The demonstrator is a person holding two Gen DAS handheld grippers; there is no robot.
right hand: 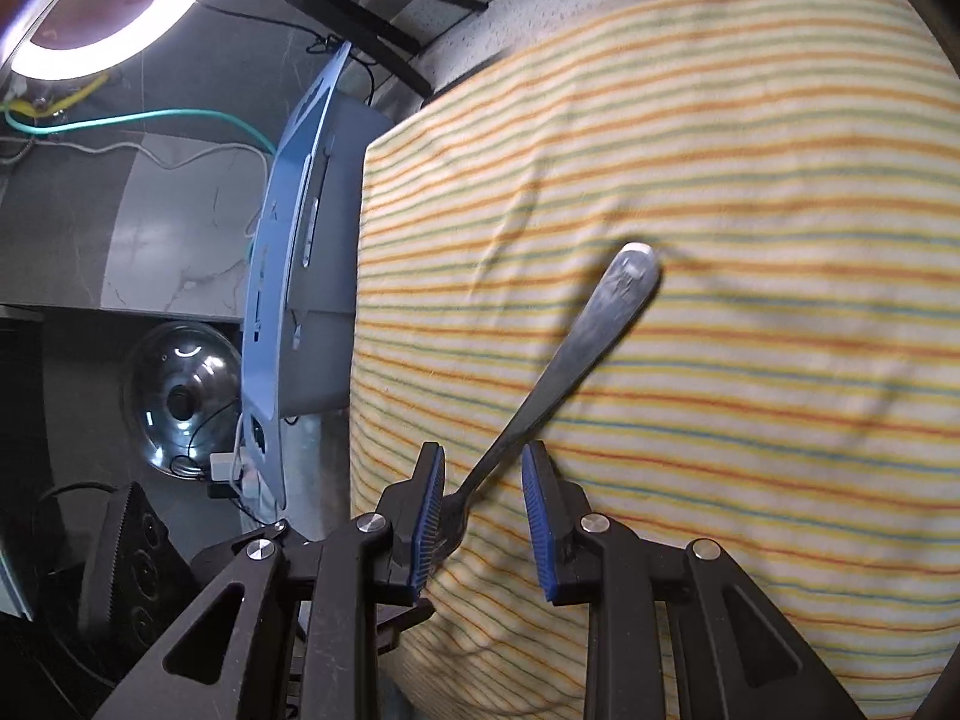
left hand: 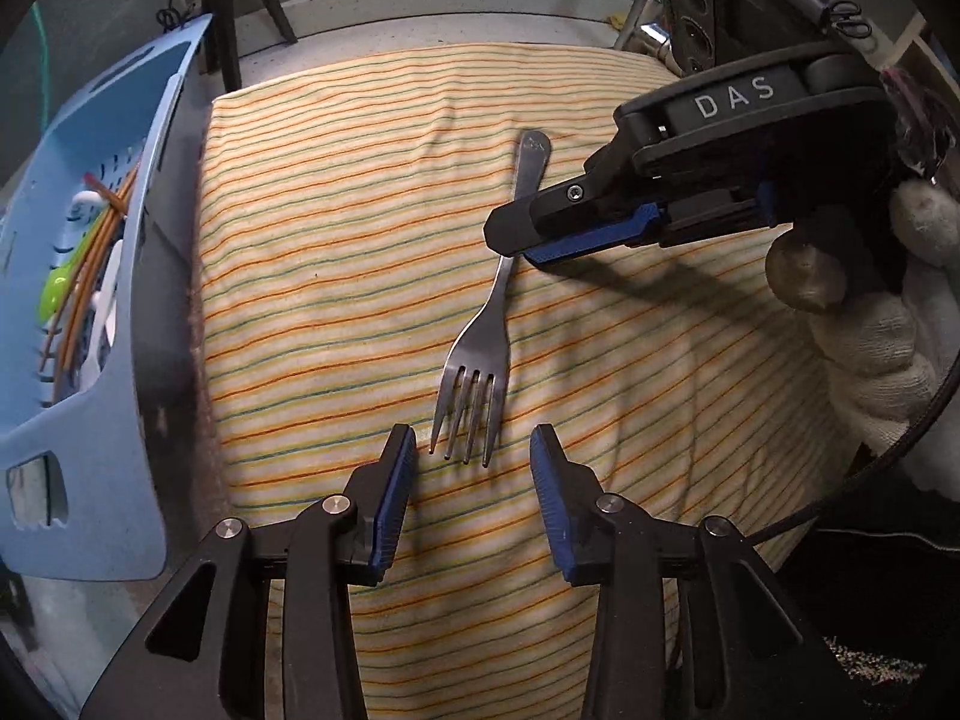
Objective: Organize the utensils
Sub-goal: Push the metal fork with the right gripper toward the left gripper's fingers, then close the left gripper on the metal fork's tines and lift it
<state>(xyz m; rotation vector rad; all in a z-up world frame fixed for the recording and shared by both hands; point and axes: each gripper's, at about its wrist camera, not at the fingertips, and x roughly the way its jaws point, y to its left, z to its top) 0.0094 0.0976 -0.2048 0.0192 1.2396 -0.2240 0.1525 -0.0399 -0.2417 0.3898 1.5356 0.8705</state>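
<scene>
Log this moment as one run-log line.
fork: flat on striped cloth | right gripper: open, straddling handle | left gripper: open, near tines

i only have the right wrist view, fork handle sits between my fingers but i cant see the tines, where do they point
Observer: The metal fork's tines point toward the left gripper, which is open just short of them.
Operator: is my gripper actually closed on the handle
Observer: No. The right gripper is open, its blue pads on either side of the handle with gaps showing.
Operator: whats in the light blue plastic basket, i only see its side
Observer: The light blue plastic basket already holds utensils: a lime green spoon and thin orange-brown sticks, likely chopsticks.
Operator: fork lying flat?
Observer: It looks flat on the striped cloth.
</scene>
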